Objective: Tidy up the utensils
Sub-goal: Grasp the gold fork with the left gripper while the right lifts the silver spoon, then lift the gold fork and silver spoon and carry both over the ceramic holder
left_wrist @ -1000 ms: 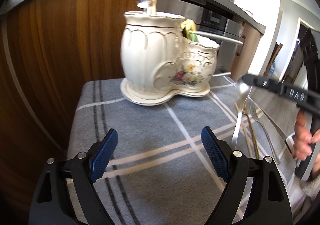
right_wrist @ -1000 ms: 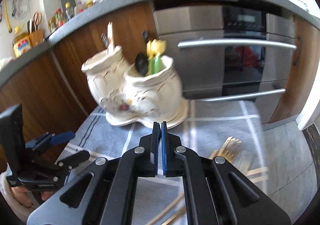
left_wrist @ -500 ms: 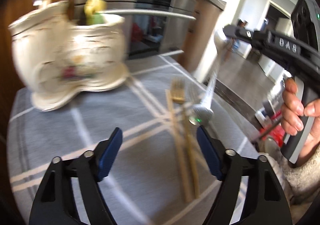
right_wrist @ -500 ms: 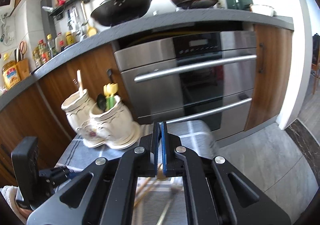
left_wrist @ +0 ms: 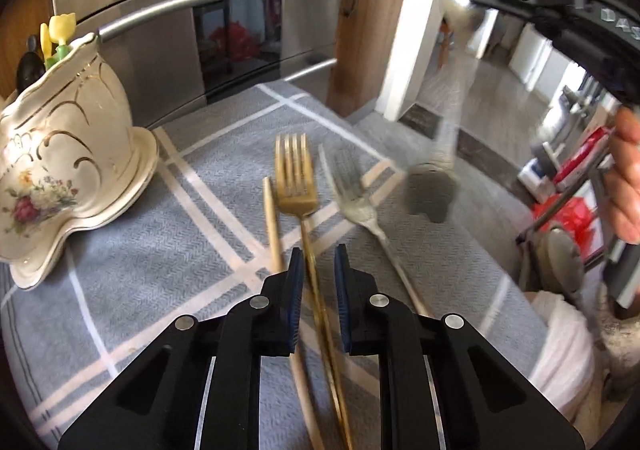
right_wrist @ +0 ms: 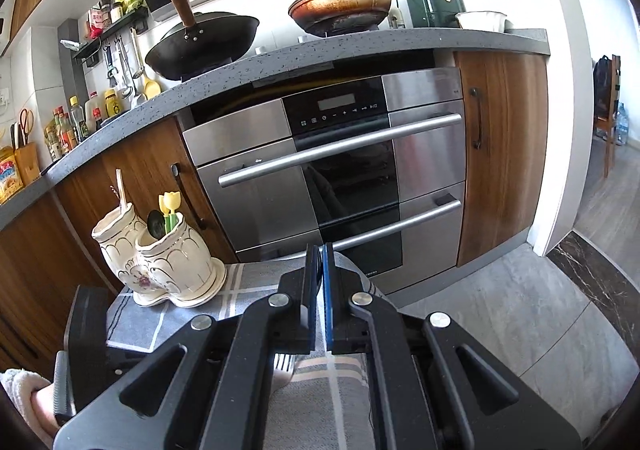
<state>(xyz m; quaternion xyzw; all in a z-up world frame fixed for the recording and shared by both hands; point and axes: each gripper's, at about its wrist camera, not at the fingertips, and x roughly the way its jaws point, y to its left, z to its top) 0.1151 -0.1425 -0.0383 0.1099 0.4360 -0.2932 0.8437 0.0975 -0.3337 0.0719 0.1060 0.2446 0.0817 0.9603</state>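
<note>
Your left claw [left_wrist: 316, 278] has just been narrowing around the gold fork [left_wrist: 295, 185] stem; whether the pads already pinch it is hard to tell. A pale chopstick [left_wrist: 273, 221] lies just left of the claw and could be dragged along. Your right claw [right_wrist: 319, 290], pressed together, holds a spoon [left_wrist: 460, 9], blurred, its handle hidden. The ceramic holder [left_wrist: 60, 153] sits far left on the surface [left_wrist: 140, 270].

left gripper [left_wrist: 316, 270]: closing, astride gold fork [left_wrist: 296, 177] handle | silver fork [left_wrist: 356, 193] beside | cloth [left_wrist: 160, 250]
</note>
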